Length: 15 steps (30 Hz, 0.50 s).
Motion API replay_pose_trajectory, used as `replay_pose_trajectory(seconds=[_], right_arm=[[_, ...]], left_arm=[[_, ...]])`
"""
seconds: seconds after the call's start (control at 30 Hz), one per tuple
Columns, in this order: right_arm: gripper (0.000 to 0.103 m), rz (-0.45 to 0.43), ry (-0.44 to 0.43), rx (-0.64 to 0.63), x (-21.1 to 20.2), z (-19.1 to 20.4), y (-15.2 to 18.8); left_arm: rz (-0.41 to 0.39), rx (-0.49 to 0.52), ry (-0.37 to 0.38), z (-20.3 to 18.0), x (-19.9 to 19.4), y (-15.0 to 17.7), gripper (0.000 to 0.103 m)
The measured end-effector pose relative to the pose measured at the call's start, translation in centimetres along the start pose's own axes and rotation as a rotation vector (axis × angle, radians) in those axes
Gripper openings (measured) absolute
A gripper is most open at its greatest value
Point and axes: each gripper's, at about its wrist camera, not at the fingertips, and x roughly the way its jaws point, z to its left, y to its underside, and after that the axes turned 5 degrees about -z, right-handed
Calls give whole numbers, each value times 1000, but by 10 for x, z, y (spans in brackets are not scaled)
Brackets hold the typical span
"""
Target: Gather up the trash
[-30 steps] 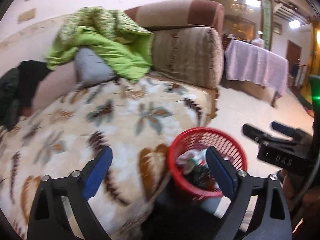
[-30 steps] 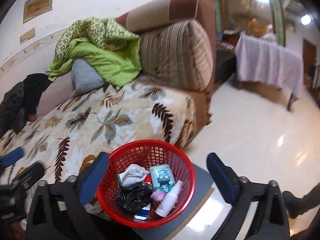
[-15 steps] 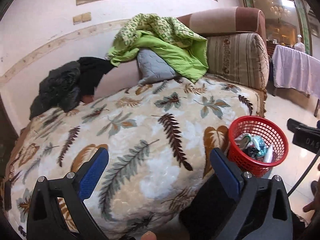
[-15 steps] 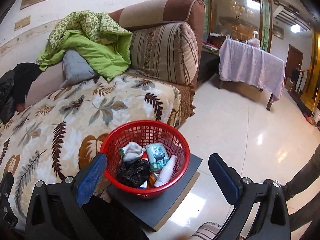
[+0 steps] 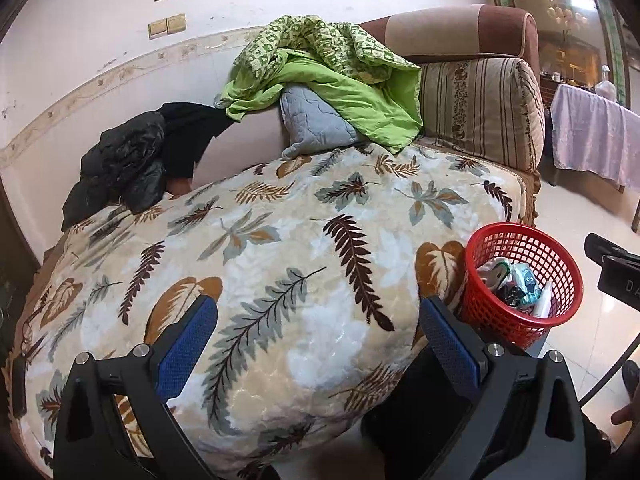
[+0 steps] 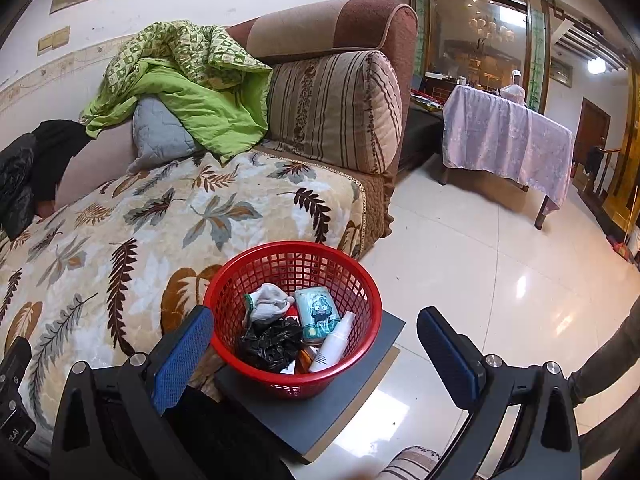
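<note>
Sofa (image 5: 460, 40) fills most of both views, seat draped in a leaf-print blanket (image 5: 280, 264). Green quilt (image 5: 332, 68) is bunched at upper centre of the left wrist view over a grey cushion (image 5: 316, 124); black jacket (image 5: 128, 164) sits mid-left against the wall. Table with a lilac cloth (image 6: 508, 136) stands in the upper right of the right wrist view, on the tiled floor (image 6: 480, 264). Red basket (image 6: 294, 312) sits lower centre there on a grey board (image 6: 320, 412), just beside the sofa's front edge. Trash is inside it: crumpled black bag (image 6: 270, 344), white sock (image 6: 268, 300), teal packet (image 6: 318, 312), white bottle (image 6: 332, 344). Left gripper (image 5: 316, 340) has its jaws spread wide, empty, over the blanket. Right gripper (image 6: 314, 356) likewise released, fingers either side of the basket, nothing held.
</note>
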Motion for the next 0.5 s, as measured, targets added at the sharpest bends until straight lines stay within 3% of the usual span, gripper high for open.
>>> replay_pose_trajectory(seconds=[0.5], right_arm=[[103, 15, -5, -12, 3, 4, 2]], left_arm=[[2, -4, 7, 1, 1, 1, 101]])
